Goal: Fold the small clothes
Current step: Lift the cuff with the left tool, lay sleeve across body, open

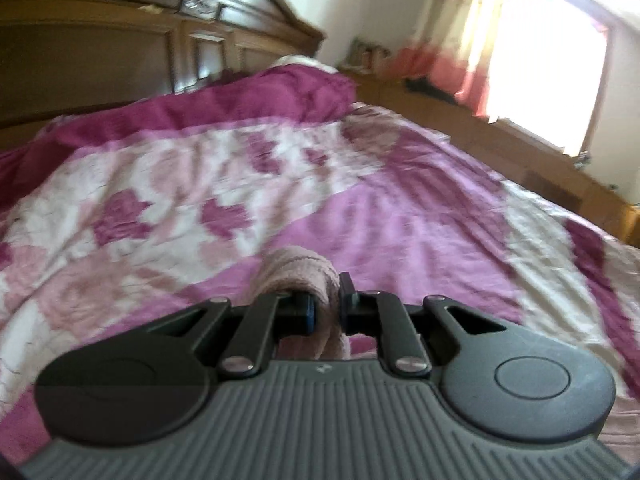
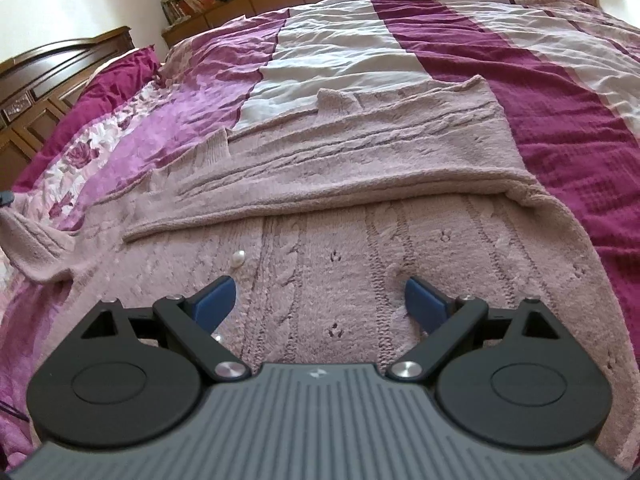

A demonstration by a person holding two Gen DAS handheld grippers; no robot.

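Note:
A pale pink cable-knit cardigan [image 2: 360,184] with pearl buttons lies spread on the bed, one part folded over across its middle. My right gripper [image 2: 320,300] is open just above the knit, its blue fingers [image 2: 214,300] wide apart and empty. My left gripper [image 1: 328,304] is shut on a bunched piece of the pink cardigan [image 1: 296,268] and holds it raised above the bedspread. In the right wrist view that lifted piece shows at the far left edge [image 2: 28,244].
The bed is covered by a purple, pink and white patterned bedspread [image 1: 200,184]. A dark wooden headboard [image 1: 120,40] stands behind it. A low wooden shelf unit [image 1: 500,148] runs along the far side under a bright window [image 1: 544,52].

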